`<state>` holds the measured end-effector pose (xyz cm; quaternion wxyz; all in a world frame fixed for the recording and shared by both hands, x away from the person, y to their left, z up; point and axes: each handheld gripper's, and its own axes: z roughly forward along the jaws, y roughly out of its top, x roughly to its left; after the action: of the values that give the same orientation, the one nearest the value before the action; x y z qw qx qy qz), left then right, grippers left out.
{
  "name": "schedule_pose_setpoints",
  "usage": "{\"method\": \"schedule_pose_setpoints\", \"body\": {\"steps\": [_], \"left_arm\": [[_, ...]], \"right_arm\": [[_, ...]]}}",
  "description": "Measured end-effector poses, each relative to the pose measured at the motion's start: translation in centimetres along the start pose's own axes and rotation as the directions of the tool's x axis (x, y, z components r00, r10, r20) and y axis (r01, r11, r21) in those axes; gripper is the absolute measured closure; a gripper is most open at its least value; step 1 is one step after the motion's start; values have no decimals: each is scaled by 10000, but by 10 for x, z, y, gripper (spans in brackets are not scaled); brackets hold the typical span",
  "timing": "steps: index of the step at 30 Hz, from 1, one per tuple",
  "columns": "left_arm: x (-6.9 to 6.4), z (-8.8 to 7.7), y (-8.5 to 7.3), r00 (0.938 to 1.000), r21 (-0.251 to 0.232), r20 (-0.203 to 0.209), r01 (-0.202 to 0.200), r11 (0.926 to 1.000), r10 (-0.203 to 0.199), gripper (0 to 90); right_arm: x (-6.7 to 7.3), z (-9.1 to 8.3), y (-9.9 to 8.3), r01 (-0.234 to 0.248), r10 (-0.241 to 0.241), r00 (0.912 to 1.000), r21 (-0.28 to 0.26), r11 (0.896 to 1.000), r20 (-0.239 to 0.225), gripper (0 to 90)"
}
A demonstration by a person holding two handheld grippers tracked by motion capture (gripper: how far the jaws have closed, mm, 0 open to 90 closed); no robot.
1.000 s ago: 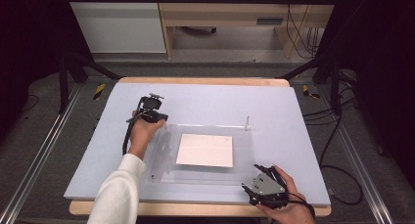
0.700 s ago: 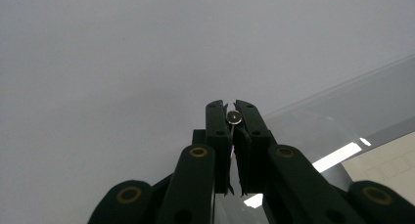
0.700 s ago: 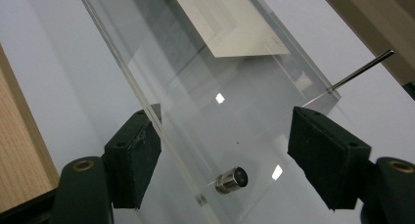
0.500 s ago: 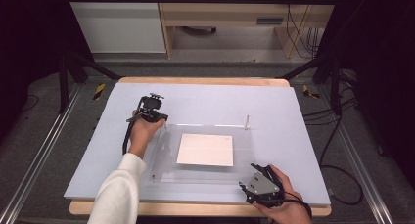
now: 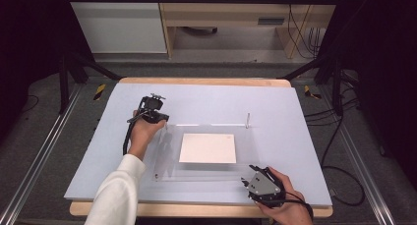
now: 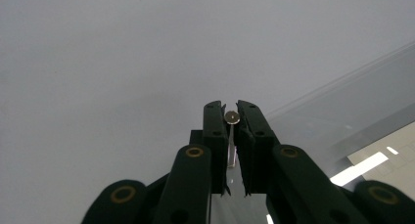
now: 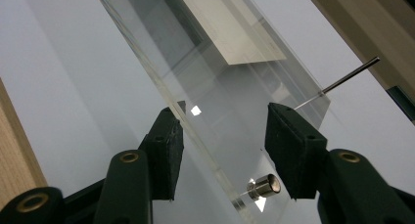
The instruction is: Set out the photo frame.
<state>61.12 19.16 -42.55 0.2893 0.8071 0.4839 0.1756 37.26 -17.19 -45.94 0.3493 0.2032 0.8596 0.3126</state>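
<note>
The right gripper (image 7: 222,150), jaws just closing (nothing pinched yet), straddles the metal standoff (image 7: 263,186) at the acrylic panel's (image 5: 206,173) near-right corner. The left gripper (image 6: 231,117) is clamped on the far-left standoff pin (image 6: 231,118).

The left gripper (image 5: 164,123) has its jaws almost shut, with only a thin gap. The right gripper (image 5: 244,182) has been closing; its jaws stand half apart.

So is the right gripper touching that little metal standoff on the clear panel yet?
Apart. The right gripper view shows the right gripper with its jaws closing in, a gap between each pad and the metal standoff on the clear panel.
</note>
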Motion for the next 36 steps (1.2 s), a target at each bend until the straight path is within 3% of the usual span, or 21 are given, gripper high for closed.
{"method": "schedule_pose_setpoints", "body": {"steps": [1, 2, 3, 4, 7, 8, 10, 13, 14, 15, 19, 20, 21, 23, 24, 26, 27, 29, 36], "left_arm": [[0, 0, 0, 10000, 0, 0, 0, 10000, 0, 767], [-2, -5, 0, 10000, -524, -32, -24, 9986, 22, 728], [-2, -5, 0, 10000, -524, -32, -24, 9986, 22, 673], [-3, -8, 0, 9998, -771, -130, -151, 9969, 142, 617], [-8, -20, -1, 9975, -1196, -419, -619, 9909, 572, 581], [-12, -28, -5, 9960, -1471, -458, -833, 9856, 773, 523], [-14, -32, -7, 9950, -1495, -471, -947, 9842, 886, 469], [-21, -49, -18, 9904, -1805, -558, -1343, 9744, 1261, 385], [-21, -49, -18, 9904, -1805, -558, -1343, 9744, 1261, 364], [-24, -59, -25, 9914, -2270, -487, -1296, 9652, 1217, 329], [-26, -68, -32, 9908, -2489, -143, -1338, 9593, 1345, 297], [-30, -75, -35, 9895, -2629, -83, -1415, 9544, 1444, 268], [-30, -75, -35, 9895, -2629, -83, -1415, 9544, 1444, 240], [-35, -88, -37, 9875, -3116, 279, -1392, 9400, 1554, 221], [-35, -88, -37, 9875, -3116, 279, -1392, 9400, 1554, 208], [-39, -97, -37, 9831, -3369, 371, -1567, 9284, 1794, 174], [-41, -100, -38, 9824, -3406, 408, -1580, 9269, 1824, 159], [-43, -105, -39, 9754, -3387, 490, -1864, 9223, 2151, 125], [-48, -126, -44, 9672, -3465, 497, -2171, 9126, 2490, 124]], "right_arm": [[0, 0, 0, 44, -44, 10000, 29, 10000, 21, 495], [0, 0, 0, 56, -56, 10000, 45, 10000, 38, 497], [0, 0, 1, 72, -72, 10000, 47, 10000, 42, 498], [0, 0, 1, 50, -51, 10000, 33, 10000, 32, 499], [0, -1, 1, 18, -18, 10000, 4, 10000, 68, 500], [-1, -1, 2, 20, -20, 10000, -1, 10000, 69, 504], [-1, -2, 3, -54, 54, 10000, -32, 10000, 76, 506], [-3, -3, 4, -124, 124, 9999, -35, 9999, 64, 506], [-3, -3, 4, -124, 124, 9999, -35, 9999, 64, 506], [-3, -3, 5, -195, 195, 9998, 32, 9998, 70, 506], [-5, -4, 7, -241, 241, 9997, 107, 9997, 0, 505], [-6, -4, 9, -276, 276, 9996, 174, 9995, -27, 506], [-7, -4, 10, -243, 244, 9997, 198, 9995, -72, 506], [-9, -5, 12, -288, 292, 9995, 287, 9992, -143, 506], [-10, -5, 13, -305, 312, 9993, 332, 9990, -186, 506], [-11, -5, 13, -351, 359, 9991, 319, 9989, -222, 506], [-14, -6, 15, -429, 439, 9985, 312, 9986, -325, 505], [-16, -7, 17, -477, 490, 9981, 368, 9982, -368, 506], [-27, -10, 27, -664, 705, 9953, 615, 9959, -663, 506]]}}
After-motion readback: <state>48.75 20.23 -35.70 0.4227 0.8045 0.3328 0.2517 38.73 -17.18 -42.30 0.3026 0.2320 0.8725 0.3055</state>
